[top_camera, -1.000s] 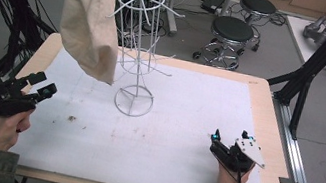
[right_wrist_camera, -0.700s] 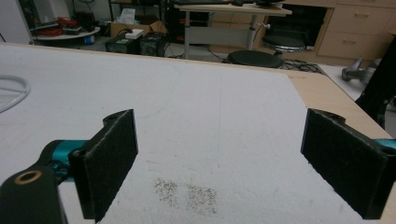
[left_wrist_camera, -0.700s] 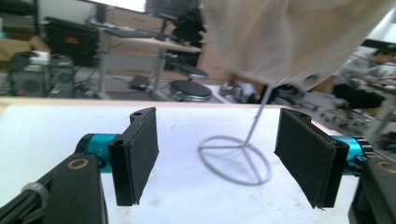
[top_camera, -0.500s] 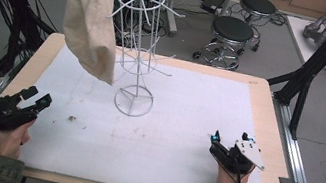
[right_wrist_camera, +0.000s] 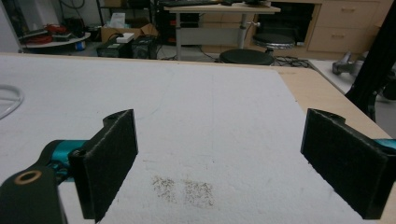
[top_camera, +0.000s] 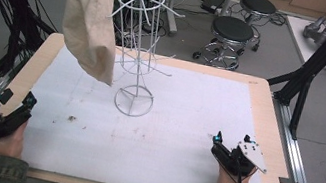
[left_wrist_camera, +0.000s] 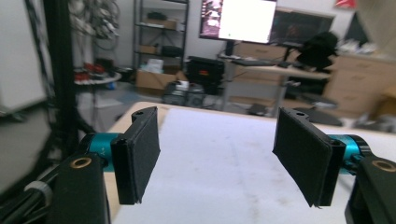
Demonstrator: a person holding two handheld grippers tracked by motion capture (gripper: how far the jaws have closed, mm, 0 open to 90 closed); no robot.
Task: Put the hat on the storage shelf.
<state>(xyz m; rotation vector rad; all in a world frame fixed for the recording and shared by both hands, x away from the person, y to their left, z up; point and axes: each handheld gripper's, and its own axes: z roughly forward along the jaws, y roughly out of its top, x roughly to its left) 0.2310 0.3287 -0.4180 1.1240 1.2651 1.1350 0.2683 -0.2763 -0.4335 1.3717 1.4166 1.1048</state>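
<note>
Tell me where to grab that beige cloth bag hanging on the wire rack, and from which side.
Grip the beige cloth bag at its lower tip, probably best from the left gripper side. That end hangs free below the wire rack arms, clear of the wires, while the top sits among the spokes. Both grippers are open and empty.

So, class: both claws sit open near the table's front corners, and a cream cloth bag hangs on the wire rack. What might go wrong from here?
1. The cloth bag hangs from one side of the wire rack, whose round base looks small; a sideways tug could tip it.
2. The rack's thin prongs might snag the bag or a claw.
3. The left claw sits at the table edge and could bump the dark frame beside it.
</note>
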